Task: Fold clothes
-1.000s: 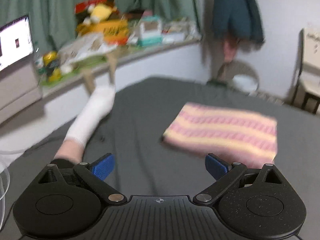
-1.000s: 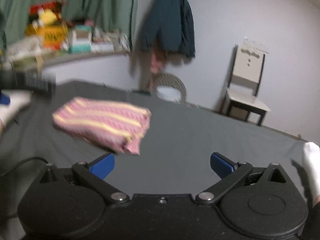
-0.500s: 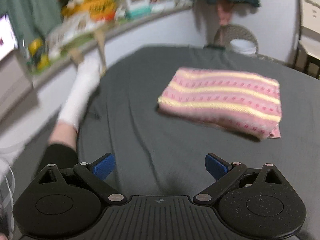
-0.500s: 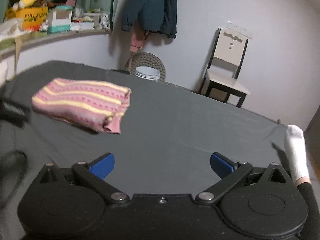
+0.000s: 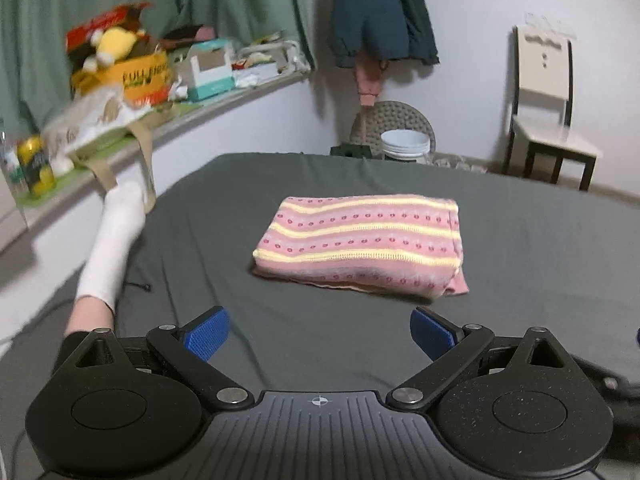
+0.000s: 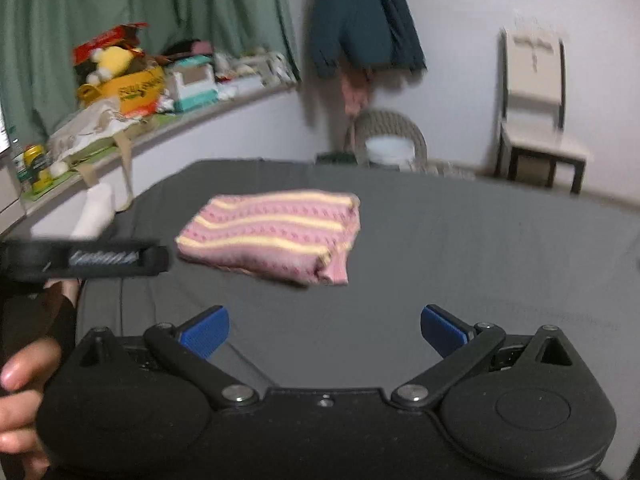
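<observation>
We see the folded pink-and-yellow striped sweater [image 5: 362, 242] lying on the grey sheet [image 5: 540, 248]; left gripper [image 5: 320, 334] and right gripper [image 6: 325, 332] both spread wide, empty.

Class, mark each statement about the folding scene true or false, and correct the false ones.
1. The pink and yellow striped garment lies folded on the grey sheet. True.
2. The left gripper is shut on the garment. False: it is open, holding nothing.
3. The right gripper is open. True.
4. A red coat hangs on the wall. False: the hanging jacket is dark teal.
5. A chair stands by the wall. True.
</observation>
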A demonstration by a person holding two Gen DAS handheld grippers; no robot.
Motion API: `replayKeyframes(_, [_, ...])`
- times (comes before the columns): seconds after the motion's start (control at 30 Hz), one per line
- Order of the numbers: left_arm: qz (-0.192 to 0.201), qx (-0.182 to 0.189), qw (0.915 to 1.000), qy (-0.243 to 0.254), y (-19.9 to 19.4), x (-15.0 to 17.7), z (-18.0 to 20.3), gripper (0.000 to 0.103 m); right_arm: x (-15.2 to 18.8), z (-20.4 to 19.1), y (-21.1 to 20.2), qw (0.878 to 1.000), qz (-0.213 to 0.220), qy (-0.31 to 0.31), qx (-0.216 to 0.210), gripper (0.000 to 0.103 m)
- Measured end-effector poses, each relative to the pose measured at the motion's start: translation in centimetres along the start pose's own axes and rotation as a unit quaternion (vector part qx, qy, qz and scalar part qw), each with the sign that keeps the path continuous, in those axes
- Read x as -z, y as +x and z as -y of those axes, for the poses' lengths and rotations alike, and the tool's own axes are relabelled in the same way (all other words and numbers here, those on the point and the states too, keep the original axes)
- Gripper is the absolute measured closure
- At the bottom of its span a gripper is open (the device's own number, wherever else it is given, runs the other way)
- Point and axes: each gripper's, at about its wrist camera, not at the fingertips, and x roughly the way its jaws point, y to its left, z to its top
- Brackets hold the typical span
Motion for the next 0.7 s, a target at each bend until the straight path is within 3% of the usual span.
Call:
replayKeyframes(0.17, [0.000,0.031,0.9995,0.006,-0.6,-0.2,0.2,0.005,1.2,0.2,1.7,0.997,-0.039,-0.009,0.068,0.000])
replayKeyframes(0.7, [-0.025,0.039,0.9987,0.020,0.4,0.1,1.3,0.005,1.3,0.3,1.7,0.996,-0.061,-0.006,0.064,0.000])
